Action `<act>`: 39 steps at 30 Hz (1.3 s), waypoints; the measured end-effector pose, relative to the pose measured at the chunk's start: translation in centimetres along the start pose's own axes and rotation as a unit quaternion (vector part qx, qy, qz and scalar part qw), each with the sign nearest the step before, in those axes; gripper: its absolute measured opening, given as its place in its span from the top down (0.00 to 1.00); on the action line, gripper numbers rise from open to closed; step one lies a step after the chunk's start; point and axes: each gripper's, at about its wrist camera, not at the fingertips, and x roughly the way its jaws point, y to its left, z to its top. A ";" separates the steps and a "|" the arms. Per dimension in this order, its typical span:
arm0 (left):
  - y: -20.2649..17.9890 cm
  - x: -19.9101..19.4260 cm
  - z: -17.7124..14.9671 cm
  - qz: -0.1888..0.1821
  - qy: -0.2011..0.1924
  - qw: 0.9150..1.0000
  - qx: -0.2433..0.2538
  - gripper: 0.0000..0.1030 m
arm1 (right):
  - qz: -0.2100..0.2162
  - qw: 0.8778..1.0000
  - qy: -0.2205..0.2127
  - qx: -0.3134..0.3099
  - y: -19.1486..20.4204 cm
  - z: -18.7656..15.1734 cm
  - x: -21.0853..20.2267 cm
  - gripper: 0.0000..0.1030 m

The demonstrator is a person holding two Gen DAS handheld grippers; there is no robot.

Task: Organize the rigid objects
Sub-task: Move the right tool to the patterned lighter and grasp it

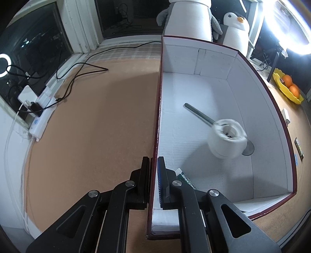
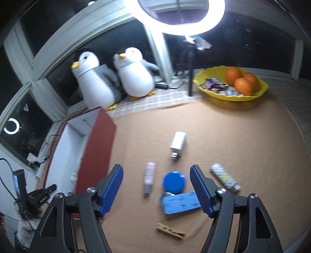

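My left gripper is shut on the left wall of a red box with a white inside. Inside the box lie a white tape roll, blurred, and a metal spoon. My right gripper is open and empty above the tan table. Between its fingers lie a blue round lid, a blue flat case and a pink tube. A white charger, a patterned tube and a wooden clothespin lie nearby. The red box stands at the left.
A yellow bowl with oranges and sweets sits at the back right. Two penguin plush toys stand by the window. A ring light hangs above. Black cables and a power strip lie left of the box.
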 end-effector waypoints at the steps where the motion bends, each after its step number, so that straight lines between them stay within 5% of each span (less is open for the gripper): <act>1: 0.0 0.0 0.0 0.000 0.000 1.000 0.001 0.94 | -0.010 1.000 0.001 0.005 -1.0 -0.1 -0.1 0.35; 11: -0.1 0.0 0.0 -0.001 0.002 1.000 0.009 0.94 | -0.062 0.995 0.047 0.058 -8.8 -2.0 1.2 0.34; 21: -0.3 0.0 0.1 0.000 0.004 1.000 0.016 0.94 | -0.106 0.991 0.075 0.038 -10.8 -3.0 4.1 0.35; 25: -0.3 0.0 0.1 0.000 0.004 1.000 0.016 0.94 | -0.112 0.989 0.101 0.004 -10.1 -3.1 6.2 0.47; 39: -0.3 0.2 0.0 0.001 0.007 1.000 0.007 0.93 | -0.123 0.978 0.158 -0.063 -9.8 -1.8 11.0 0.65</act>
